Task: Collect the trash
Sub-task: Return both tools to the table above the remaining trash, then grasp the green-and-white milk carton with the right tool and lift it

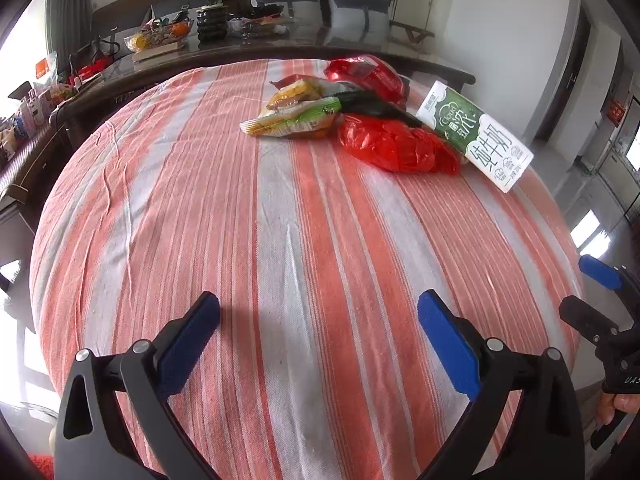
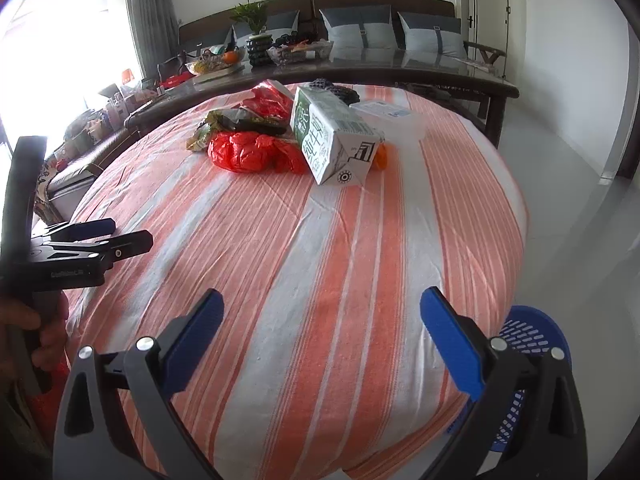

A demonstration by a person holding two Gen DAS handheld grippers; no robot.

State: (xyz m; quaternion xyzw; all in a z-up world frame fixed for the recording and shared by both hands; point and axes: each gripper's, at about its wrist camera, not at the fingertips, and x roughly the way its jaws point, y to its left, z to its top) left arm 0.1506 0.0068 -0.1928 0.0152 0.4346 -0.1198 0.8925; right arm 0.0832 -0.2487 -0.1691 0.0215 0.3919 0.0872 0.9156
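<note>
A pile of trash lies at the far side of the striped tablecloth (image 1: 280,240): a green and white milk carton (image 1: 476,134) on its side, a crumpled red plastic bag (image 1: 396,144), a yellow-green snack wrapper (image 1: 296,118), a dark wrapper (image 1: 372,106) and a red foil bag (image 1: 368,72). In the right wrist view the carton (image 2: 334,140), the red bag (image 2: 248,152) and a clear lidded box (image 2: 390,118) show. My left gripper (image 1: 320,316) is open and empty over the near cloth. My right gripper (image 2: 322,312) is open and empty, also near the front edge.
A blue perforated basket (image 2: 532,344) stands on the floor beside the table, right of my right gripper. A long dark table (image 2: 360,68) with a plant, fruit bowl and clutter runs behind. A sofa with cushions lines the back wall.
</note>
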